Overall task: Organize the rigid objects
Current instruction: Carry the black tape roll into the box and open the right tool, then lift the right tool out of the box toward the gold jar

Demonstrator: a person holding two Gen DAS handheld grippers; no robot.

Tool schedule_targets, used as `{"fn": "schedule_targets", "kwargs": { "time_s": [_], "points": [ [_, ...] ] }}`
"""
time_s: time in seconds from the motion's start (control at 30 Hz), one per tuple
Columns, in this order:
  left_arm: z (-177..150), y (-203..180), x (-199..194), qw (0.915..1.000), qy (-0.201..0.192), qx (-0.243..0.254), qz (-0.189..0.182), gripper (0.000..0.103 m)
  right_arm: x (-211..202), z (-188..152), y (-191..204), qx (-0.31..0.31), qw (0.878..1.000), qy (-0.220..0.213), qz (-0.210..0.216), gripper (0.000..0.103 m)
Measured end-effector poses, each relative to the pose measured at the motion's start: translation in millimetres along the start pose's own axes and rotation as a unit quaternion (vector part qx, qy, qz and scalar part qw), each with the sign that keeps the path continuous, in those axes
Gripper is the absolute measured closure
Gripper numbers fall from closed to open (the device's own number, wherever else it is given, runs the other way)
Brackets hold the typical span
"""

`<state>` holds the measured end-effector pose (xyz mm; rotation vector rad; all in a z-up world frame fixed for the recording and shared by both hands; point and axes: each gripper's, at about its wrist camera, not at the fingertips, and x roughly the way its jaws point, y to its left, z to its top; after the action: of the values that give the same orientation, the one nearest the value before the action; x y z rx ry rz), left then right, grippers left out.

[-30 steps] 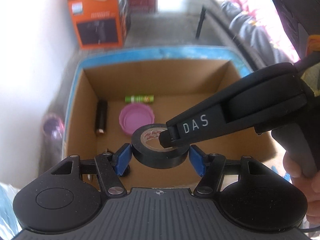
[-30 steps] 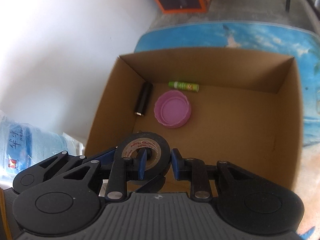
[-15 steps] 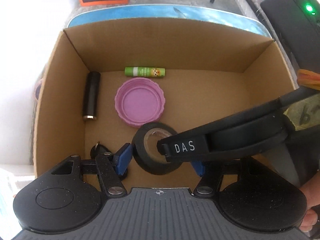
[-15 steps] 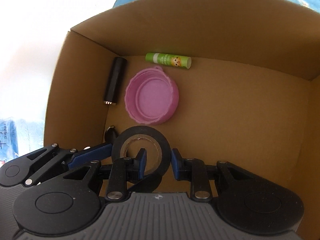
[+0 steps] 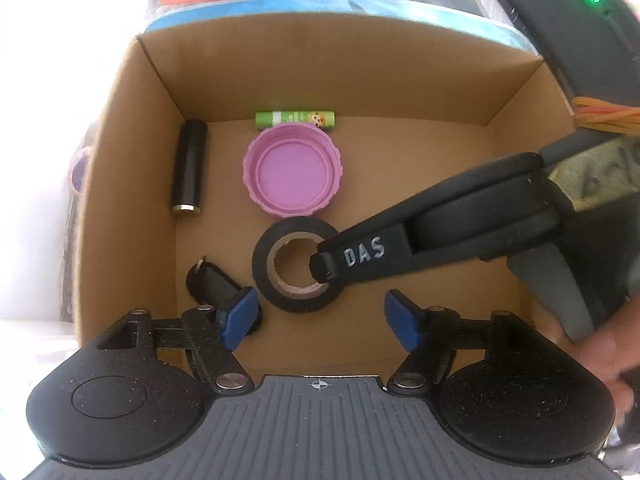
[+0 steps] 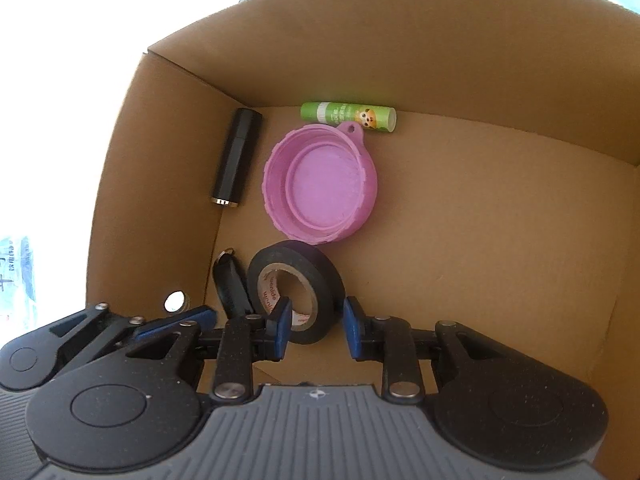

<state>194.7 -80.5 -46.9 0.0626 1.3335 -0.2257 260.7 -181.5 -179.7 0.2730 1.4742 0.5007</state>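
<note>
The black tape roll (image 5: 295,264) lies on the floor of the open cardboard box (image 5: 120,128), just ahead of my left fingertips and nearer the left one than the right. My left gripper (image 5: 320,320) is opening; its blue pads (image 5: 240,316) stand clear on either side, touching nothing of the roll. My right gripper (image 6: 313,322) straddles the near wall of the roll: one blue pad sits inside the core hole, the other just outside the rim, and from the right wrist view a sliver of space shows at the outer pad, so I cannot tell whether they truly pinch it. In the left wrist view that right finger comes in from the right, its tip dipped into the roll's core, with my right hand (image 5: 600,344) at the frame's edge behind it. Both grippers point steeply down into the box. Beyond the roll, farther from my fingers, a pink lid (image 5: 292,170) lies open side up, nearly touching the roll. Past it a green tube (image 5: 295,119) rests along the far wall. Left of the lid lies a black cylinder (image 5: 190,166) with a gold end. Just beside my left pad sits a small black fob (image 5: 212,284) with a ring, close by the roll.
</note>
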Motion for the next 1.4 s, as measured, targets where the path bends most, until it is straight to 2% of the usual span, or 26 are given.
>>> {"fn": "schedule_targets", "kwargs": {
  "time_s": [0.13, 0.37, 0.53, 0.63, 0.77, 0.83, 0.87, 0.97, 1.03, 1.1, 1.13, 1.23, 1.4],
  "points": [
    [-10, 3, -18, 0.9997, -0.022, 0.000, -0.002, 0.026, -8, -3, -4, 0.016, 1.000, -0.017, 0.008, 0.070],
    [-28, 1, -35, 0.9990, -0.043, 0.009, -0.005, 0.025, -11, 6, -9, 0.037, 0.997, -0.068, 0.018, 0.070],
    [-37, 0, -43, 0.9986, -0.051, 0.010, -0.007, 0.025, 6, 7, -2, 0.016, 0.999, -0.025, 0.014, 0.065],
    [-39, 2, -46, 0.9982, -0.059, 0.004, -0.011, 0.025, 5, 1, -2, 0.014, 1.000, -0.024, 0.007, 0.065],
    [-41, 3, -55, 0.9967, -0.080, 0.002, -0.014, 0.025, -16, -5, -3, 0.017, 0.998, -0.059, 0.002, 0.065],
    [-43, 3, -60, 0.9954, -0.094, 0.003, -0.019, 0.025, -36, -11, -1, 0.012, 0.996, -0.086, -0.002, 0.061],
    [-45, 4, -64, 0.9944, -0.104, 0.004, -0.022, 0.025, -48, -15, 3, 0.007, 0.995, -0.103, -0.008, 0.056],
    [-51, 3, -76, 0.9906, -0.132, 0.004, -0.035, 0.023, -87, -35, 15, -0.018, 0.986, -0.163, -0.034, 0.034],
    [-58, 2, -85, 0.9879, -0.148, 0.008, -0.046, 0.023, -112, -53, 26, -0.036, 0.976, -0.206, -0.055, 0.022],
    [-66, 0, -92, 0.9850, -0.162, 0.016, -0.057, 0.021, -134, -73, 35, -0.050, 0.966, -0.240, -0.078, 0.004],
    [-70, -2, -95, 0.9839, -0.167, 0.022, -0.061, 0.020, -144, -82, 39, -0.057, 0.961, -0.258, -0.088, 0.000],
    [-85, -7, -102, 0.9804, -0.177, 0.040, -0.076, 0.019, -168, -111, 52, -0.072, 0.942, -0.302, -0.127, 0.000],
    [-115, -18, -109, 0.9762, -0.178, 0.063, -0.107, 0.016, -180, -152, 70, -0.079, 0.911, -0.344, -0.212, 0.000]
  ]
}}
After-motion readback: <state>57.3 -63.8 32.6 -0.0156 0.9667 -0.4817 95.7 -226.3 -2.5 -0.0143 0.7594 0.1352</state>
